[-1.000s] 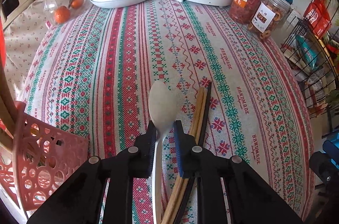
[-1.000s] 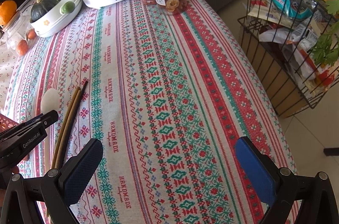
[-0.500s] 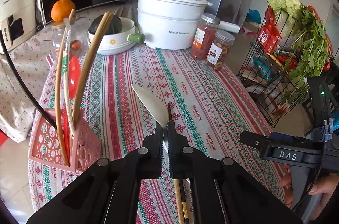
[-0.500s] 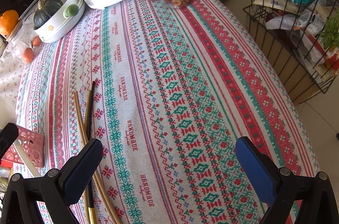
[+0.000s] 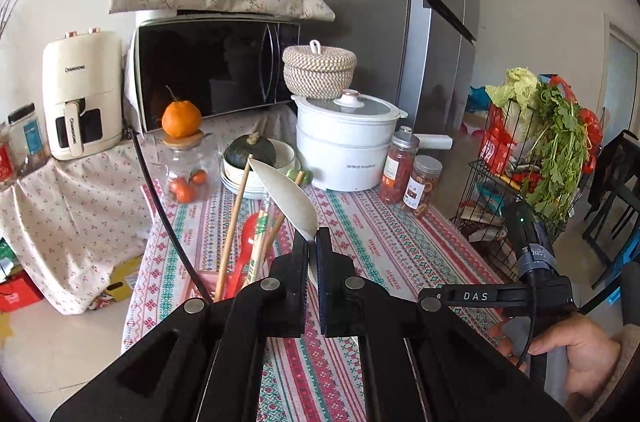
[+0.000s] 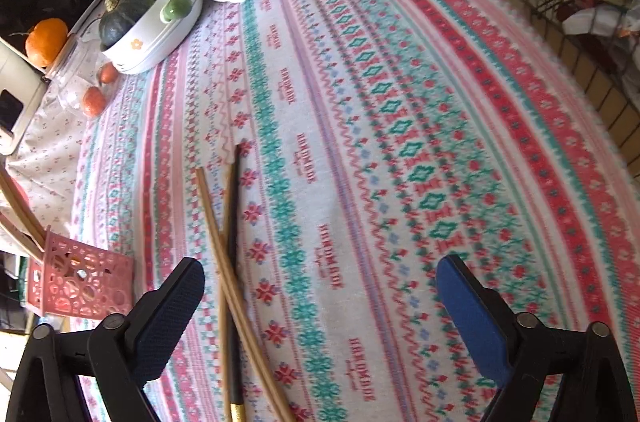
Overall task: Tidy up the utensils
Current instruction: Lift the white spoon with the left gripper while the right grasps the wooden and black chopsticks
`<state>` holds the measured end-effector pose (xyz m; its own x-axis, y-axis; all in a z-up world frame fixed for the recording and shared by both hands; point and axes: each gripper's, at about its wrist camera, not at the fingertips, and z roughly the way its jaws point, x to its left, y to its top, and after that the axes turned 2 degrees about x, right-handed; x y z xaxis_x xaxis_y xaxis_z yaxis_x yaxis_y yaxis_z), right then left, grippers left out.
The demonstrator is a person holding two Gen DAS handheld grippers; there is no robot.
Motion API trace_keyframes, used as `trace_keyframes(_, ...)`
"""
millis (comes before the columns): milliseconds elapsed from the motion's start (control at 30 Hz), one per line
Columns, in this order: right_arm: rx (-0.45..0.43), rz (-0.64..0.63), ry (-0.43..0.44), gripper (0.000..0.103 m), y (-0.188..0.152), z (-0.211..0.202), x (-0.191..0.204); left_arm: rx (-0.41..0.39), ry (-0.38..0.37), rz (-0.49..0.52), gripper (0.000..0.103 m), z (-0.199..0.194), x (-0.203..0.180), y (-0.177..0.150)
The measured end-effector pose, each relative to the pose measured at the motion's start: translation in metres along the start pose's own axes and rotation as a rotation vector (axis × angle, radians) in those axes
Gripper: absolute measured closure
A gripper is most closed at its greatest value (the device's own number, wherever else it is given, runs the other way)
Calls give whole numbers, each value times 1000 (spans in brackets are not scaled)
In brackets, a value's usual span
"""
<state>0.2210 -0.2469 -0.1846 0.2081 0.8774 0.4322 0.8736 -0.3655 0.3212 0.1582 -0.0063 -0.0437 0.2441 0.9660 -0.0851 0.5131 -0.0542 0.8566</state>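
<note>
The left gripper (image 5: 312,242) is clamped on a white spoon (image 5: 286,196), held in the air above the striped tablecloth (image 5: 384,246). Below it, chopsticks (image 5: 232,222) stand in a pink basket (image 5: 200,286). A hand (image 5: 576,346) holds the right gripper (image 5: 496,296).

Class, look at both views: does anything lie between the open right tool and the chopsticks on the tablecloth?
Nothing visible does. The loose wooden and dark chopsticks lie crossed on the patterned tablecloth, near the left finger of the right tool, whose jaws are closing with nothing between them yet. The pink perforated basket stands off to the side.
</note>
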Motion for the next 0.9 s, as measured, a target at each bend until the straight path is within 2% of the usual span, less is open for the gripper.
trace_keyframes(33, 26, 4, 42, 24, 1, 7, 2, -4, 3, -7, 100, -2, 5, 0)
trace_keyframes(67, 47, 8, 75, 28, 3, 13, 5, -5, 4, -16, 100, -2, 9, 1)
trace_keyframes(133, 67, -12, 116, 46, 6, 23, 15, -6, 6, -33, 100, -3, 17, 1)
trace_keyframes(233, 50, -95, 113, 62, 12, 33, 39, -13, 11, -40, 100, -8, 26, 2)
trace_keyframes(300, 35, -153, 111, 68, 16, 40, 54, -19, 15, -43, 100, -10, 31, 2)
trace_keyframes(467, 23, -233, 106, 74, 23, 64, 84, -32, 26, -49, 100, -18, 44, 1)
trace_keyframes(667, 24, -320, -34, 82, 26, 97, 105, -36, 39, -77, 100, -24, 64, -1)
trace_keyframes(767, 14, -370, -134, 83, 22, 106, 108, -32, 41, -90, 100, -25, 73, -3)
trace_keyframes(900, -9, -438, -192, 86, 14, 107, 112, -29, 39, -101, 100, -25, 77, -4)
